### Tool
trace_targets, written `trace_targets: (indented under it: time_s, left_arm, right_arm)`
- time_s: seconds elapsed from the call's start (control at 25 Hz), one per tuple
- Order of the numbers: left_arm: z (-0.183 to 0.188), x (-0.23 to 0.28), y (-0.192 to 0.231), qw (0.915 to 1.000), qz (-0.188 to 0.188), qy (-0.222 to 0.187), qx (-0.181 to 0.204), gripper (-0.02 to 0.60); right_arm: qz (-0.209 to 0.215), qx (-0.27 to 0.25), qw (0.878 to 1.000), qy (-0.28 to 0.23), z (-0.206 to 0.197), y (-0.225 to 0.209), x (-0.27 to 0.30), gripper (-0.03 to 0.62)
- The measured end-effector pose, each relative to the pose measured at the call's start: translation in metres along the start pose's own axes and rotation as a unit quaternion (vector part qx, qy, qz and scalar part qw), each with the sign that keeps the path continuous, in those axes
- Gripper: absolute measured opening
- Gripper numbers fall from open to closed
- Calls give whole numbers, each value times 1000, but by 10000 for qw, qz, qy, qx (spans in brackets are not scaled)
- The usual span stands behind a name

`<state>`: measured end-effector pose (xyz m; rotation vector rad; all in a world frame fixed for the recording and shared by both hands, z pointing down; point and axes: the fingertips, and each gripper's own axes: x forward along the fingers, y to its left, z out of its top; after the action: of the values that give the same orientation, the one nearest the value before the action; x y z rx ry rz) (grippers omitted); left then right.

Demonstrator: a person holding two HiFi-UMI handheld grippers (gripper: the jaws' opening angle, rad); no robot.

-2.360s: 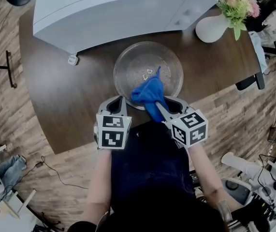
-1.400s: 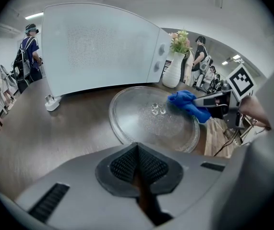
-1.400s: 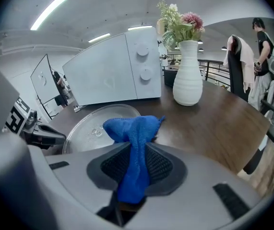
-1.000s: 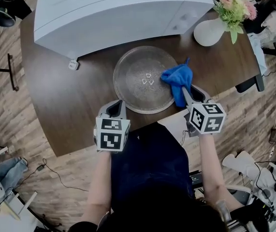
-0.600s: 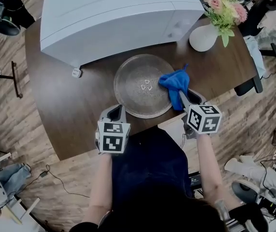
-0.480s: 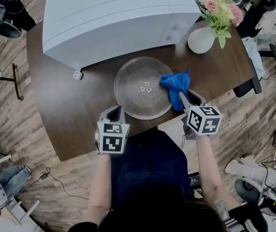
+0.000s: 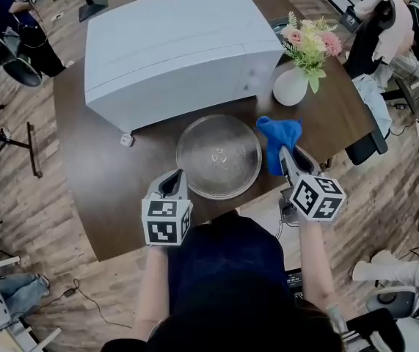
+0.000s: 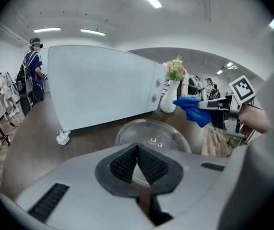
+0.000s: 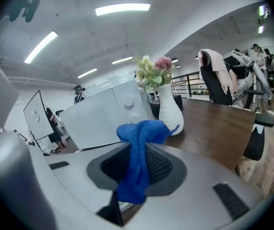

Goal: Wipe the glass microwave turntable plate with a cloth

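- Glass turntable plate [image 7: 219,157], round and clear, lay flat on the dark wood worktop [image 7: 106,189] before a white microwave [image 7: 172,50].
- Right tongs [image 7: 285,155] clenched a bunched blue cloth [image 7: 279,139] beside its rim.
- Left tongs [image 7: 174,176] were pressed together, empty, with their ribbed pads meeting.

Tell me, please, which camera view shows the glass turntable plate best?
The head view: the whole round plate shows from above on the table. The left gripper view catches it foreshortened, its near edge hidden behind the left gripper. I cannot find it in the right gripper view.
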<state>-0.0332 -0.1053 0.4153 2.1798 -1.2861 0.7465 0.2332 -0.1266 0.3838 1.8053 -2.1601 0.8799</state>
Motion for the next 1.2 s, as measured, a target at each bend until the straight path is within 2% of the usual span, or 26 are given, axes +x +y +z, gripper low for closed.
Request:
trace_targets:
  time_s: [0.12, 0.24, 0.36, 0.48, 0.84, 1.2]
  left_arm:
    - [36, -7, -3, 9981, -62, -618, -15, 3]
    - [69, -20, -9, 9931, -119, -1158, 126, 3]
    - [97, -34, -15, 9855, -202, -1671, 218, 3]
    - [108, -44, -20, 9794, -287, -1986, 231, 3]
    - [101, -51, -17, 9761, -191, -2156, 170, 3]
    - [85, -49, -15, 9785, -112, -2055, 101, 3]
  right_arm:
    - [-145, -131, 9990, -391, 26, 2, -15, 78]
    - [-260, -436, 9956, -787, 49, 9, -33, 78]
    - [-179, -545, 9914, -1175, 68, 20, -47, 78]
    - [-96, -615, 9889, -1352, 73, 29, -53, 77]
    - [-261, -800, 9893, -1192, 55, 37, -43, 74]
    - [-257, -902, 9908, -972, 42, 39, -41, 73]
